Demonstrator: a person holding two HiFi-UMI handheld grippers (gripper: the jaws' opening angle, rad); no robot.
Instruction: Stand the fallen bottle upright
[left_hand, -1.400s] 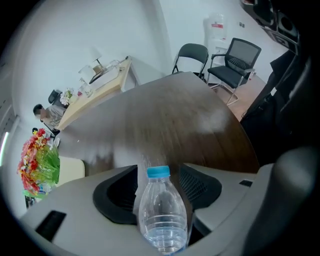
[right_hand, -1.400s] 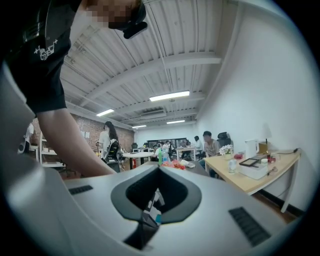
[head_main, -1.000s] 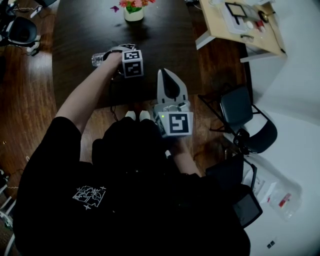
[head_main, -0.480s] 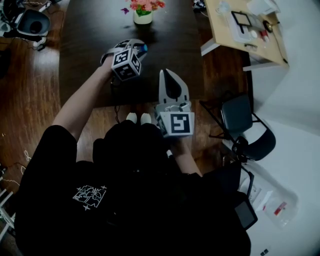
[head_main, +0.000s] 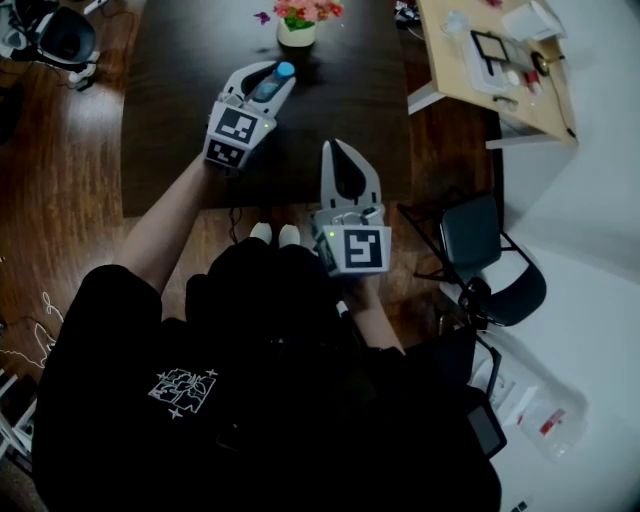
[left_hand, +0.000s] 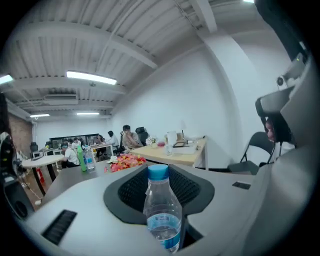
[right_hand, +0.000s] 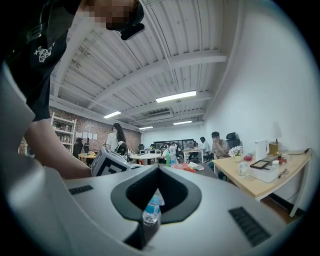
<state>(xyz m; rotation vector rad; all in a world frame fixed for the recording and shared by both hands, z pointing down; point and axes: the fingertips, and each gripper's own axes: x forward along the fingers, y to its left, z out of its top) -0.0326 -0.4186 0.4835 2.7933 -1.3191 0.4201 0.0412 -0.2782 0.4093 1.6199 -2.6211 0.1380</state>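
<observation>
A clear plastic bottle with a blue cap and a little water is held above the dark table. My left gripper is shut on its body, cap pointing toward the flower pot. In the left gripper view the bottle stands upright between the pads, cap on top. My right gripper hangs over the table's near edge with its jaws together and nothing in them. From the right gripper view the bottle shows small through the hollow of the right gripper, beside the left gripper's marker cube.
A white pot of pink flowers stands at the table's far end. A light wooden table with small items is at the upper right. A black folding chair stands to the right on the wooden floor.
The left gripper has lifted the bottle off the table and rolled, so the bottle went from lying toward the left to pointing its cap away. The right gripper has hardly moved.
</observation>
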